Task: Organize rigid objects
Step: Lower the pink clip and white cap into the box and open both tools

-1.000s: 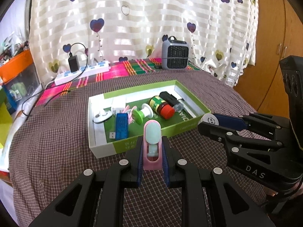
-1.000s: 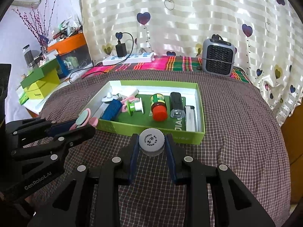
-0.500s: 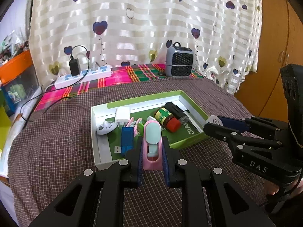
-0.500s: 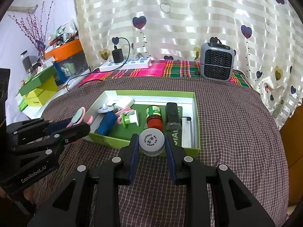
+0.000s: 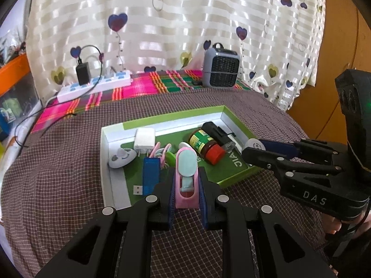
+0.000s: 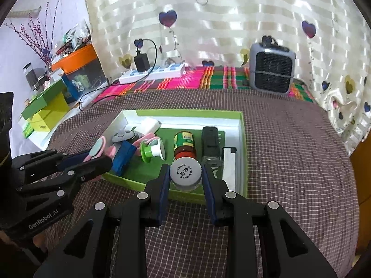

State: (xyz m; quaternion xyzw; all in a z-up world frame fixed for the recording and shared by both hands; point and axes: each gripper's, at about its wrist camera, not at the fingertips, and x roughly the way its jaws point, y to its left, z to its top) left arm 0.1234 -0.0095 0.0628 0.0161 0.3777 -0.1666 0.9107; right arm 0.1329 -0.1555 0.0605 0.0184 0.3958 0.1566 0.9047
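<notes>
Only my right wrist view shows the white lighter (image 6: 229,162) that my left gripper (image 5: 187,190), clamped on the pink clip (image 5: 187,178), misses, while my right gripper (image 6: 185,180), clamped on the white-capped jar (image 6: 185,173), hides the red jar's (image 6: 184,143) cap just ahead above the green tray (image 6: 185,113).

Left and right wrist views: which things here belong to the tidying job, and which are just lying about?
Part of the job:
- green tray
- pink clip in the left gripper
- white-capped bottle in the right gripper
- red-capped jar, blue USB stick in the tray

Lying about:
- grey fan heater
- power strip
- curtain
</notes>
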